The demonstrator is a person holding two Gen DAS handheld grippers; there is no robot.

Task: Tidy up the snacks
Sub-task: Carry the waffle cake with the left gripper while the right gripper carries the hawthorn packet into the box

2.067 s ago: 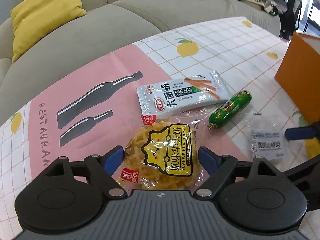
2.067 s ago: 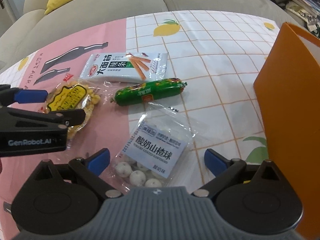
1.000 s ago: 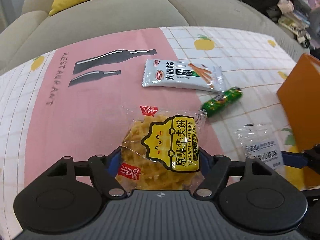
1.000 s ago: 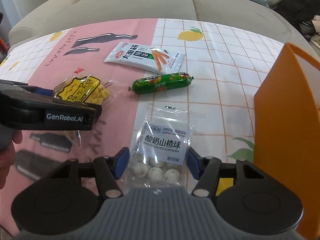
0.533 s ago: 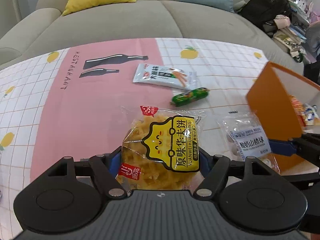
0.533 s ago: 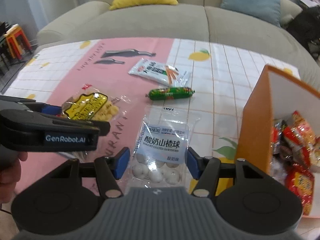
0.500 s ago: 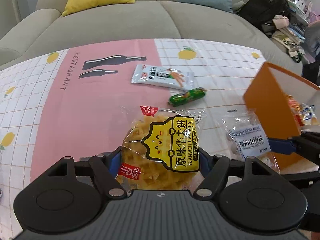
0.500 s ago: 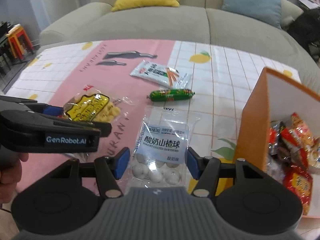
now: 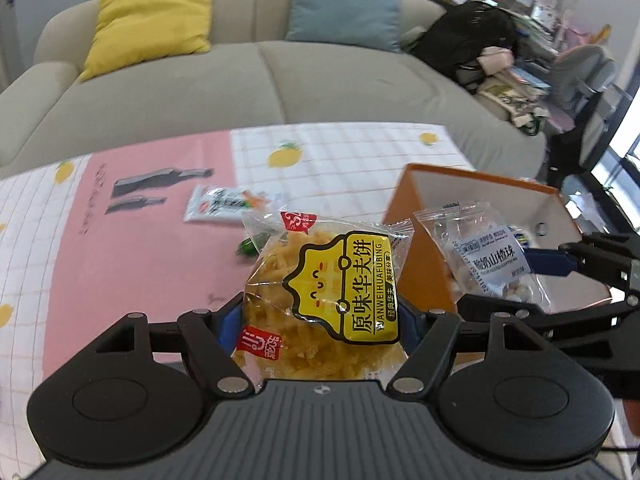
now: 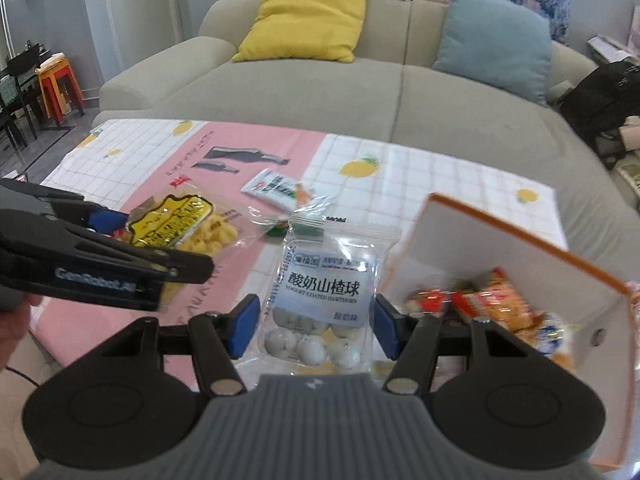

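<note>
My left gripper (image 9: 318,324) is shut on a yellow waffle-cookie packet (image 9: 328,296), held in the air above the pink part of the tablecloth. My right gripper (image 10: 316,326) is shut on a clear bag of white yogurt hawthorn balls (image 10: 324,300), lifted beside the orange box (image 10: 520,236). That box (image 9: 424,240) stands open at the right with several red and orange snack packs (image 10: 492,300) inside. On the cloth behind lie a white snack-stick packet (image 9: 228,208) and a green sausage (image 9: 252,244), mostly hidden by the held packets.
A patterned cloth covers the table (image 10: 132,160), pink with bottle prints and white with lemons. A beige sofa (image 10: 320,92) with a yellow cushion (image 10: 308,24) and a blue cushion (image 10: 496,40) runs along the far side. A hand (image 10: 16,320) holds the left tool.
Both grippers closed on their packets and lifted them off the table. They have moved up and toward the orange box, whose inside now shows.
</note>
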